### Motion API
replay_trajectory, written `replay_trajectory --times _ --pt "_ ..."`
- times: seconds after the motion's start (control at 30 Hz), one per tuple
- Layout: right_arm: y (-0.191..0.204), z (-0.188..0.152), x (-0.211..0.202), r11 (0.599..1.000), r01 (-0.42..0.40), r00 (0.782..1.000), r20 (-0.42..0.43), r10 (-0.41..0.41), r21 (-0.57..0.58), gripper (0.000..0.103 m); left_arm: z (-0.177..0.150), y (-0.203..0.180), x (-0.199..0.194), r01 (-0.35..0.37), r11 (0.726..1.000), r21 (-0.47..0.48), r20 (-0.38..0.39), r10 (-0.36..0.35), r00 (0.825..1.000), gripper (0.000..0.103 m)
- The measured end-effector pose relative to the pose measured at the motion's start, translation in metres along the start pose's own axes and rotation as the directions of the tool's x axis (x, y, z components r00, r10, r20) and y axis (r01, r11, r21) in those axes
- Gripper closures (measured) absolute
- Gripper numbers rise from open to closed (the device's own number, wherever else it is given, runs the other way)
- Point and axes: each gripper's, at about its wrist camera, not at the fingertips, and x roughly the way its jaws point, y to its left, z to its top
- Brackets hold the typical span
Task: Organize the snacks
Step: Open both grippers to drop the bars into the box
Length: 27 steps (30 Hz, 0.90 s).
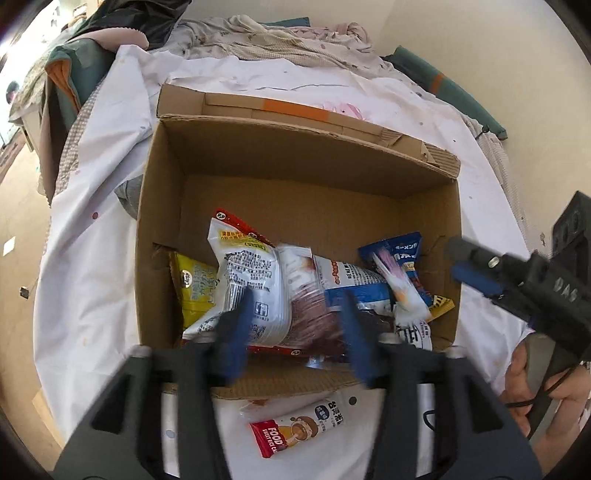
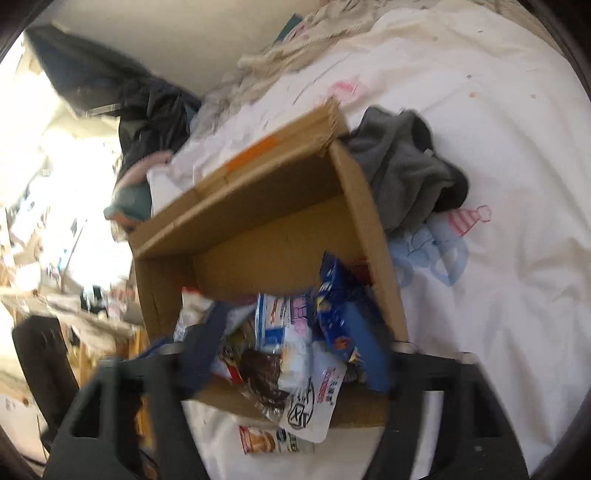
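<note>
Both tools, left and right, are hovering spread over the cardboard box of snack packets, pinching nothing.

Right-wrist view blurred; snack packets unreadable, left claw fingers smeared.

White stained bedsheet, rumpled bedding against a pale wall, glare at left.
</note>
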Motion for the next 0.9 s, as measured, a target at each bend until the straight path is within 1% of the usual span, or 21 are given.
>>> replay_trajectory --times 0.03,0.07,0.1,0.17,0.3,0.4,0.47,0.57,0.7,0.77,0.9 --pt "-0.001 0.001 -0.001 1.000 0.000 1.000 0.001 0.000 0.003 0.028 0.000 0.000 0.000 -0.005 1.000 -0.001 0.001 0.005 1.000 0.029" --pt "-0.003 0.002 -0.001 1.000 -0.010 1.000 0.001 0.010 0.014 0.028 0.000 -0.001 0.000 -0.002 1.000 -0.004 -0.002 0.002 1.000 0.023" --pt "-0.004 0.002 -0.001 1.000 -0.018 1.000 0.000 0.018 0.026 0.028 0.000 0.000 0.000 0.009 1.000 -0.006 -0.003 -0.009 1.000 0.019" --pt "-0.005 0.001 0.000 0.999 -0.024 1.000 -0.002 0.024 0.036 0.028 0.000 -0.001 -0.002 0.009 1.000 -0.001 0.001 -0.009 1.000 0.019" --pt "0.000 0.001 0.003 1.000 0.002 1.000 -0.009 -0.002 -0.001 0.028 -0.002 -0.003 -0.006 -0.021 1.000 0.022 0.027 0.021 0.999 0.019" --pt "0.002 -0.001 0.002 1.000 0.013 1.000 -0.008 -0.013 -0.010 0.028 -0.003 -0.001 -0.007 -0.025 1.000 0.013 0.033 0.025 0.999 0.019" --pt "0.004 -0.002 -0.003 1.000 0.020 1.000 0.005 -0.020 -0.007 0.028 -0.005 0.000 -0.009 -0.035 0.999 0.009 0.055 0.034 0.998 0.019" --pt "0.010 -0.006 -0.012 0.999 0.027 0.999 0.027 -0.026 -0.030 0.027 -0.007 -0.003 -0.014 -0.063 0.997 0.038 0.100 0.059 0.993 0.019" --pt "0.016 -0.013 -0.022 0.998 0.042 0.999 0.034 -0.041 -0.054 0.026 -0.009 -0.005 -0.018 -0.082 0.995 0.060 0.117 0.075 0.990 0.019" --pt "0.017 -0.016 -0.025 0.999 0.015 1.000 0.011 -0.014 -0.041 0.026 -0.011 -0.004 -0.019 -0.084 0.995 0.058 0.115 0.077 0.990 0.019" --pt "0.020 -0.021 -0.033 0.999 0.006 1.000 0.018 -0.005 -0.032 0.026 -0.015 0.002 -0.024 -0.085 0.995 0.043 0.116 0.079 0.990 0.019"
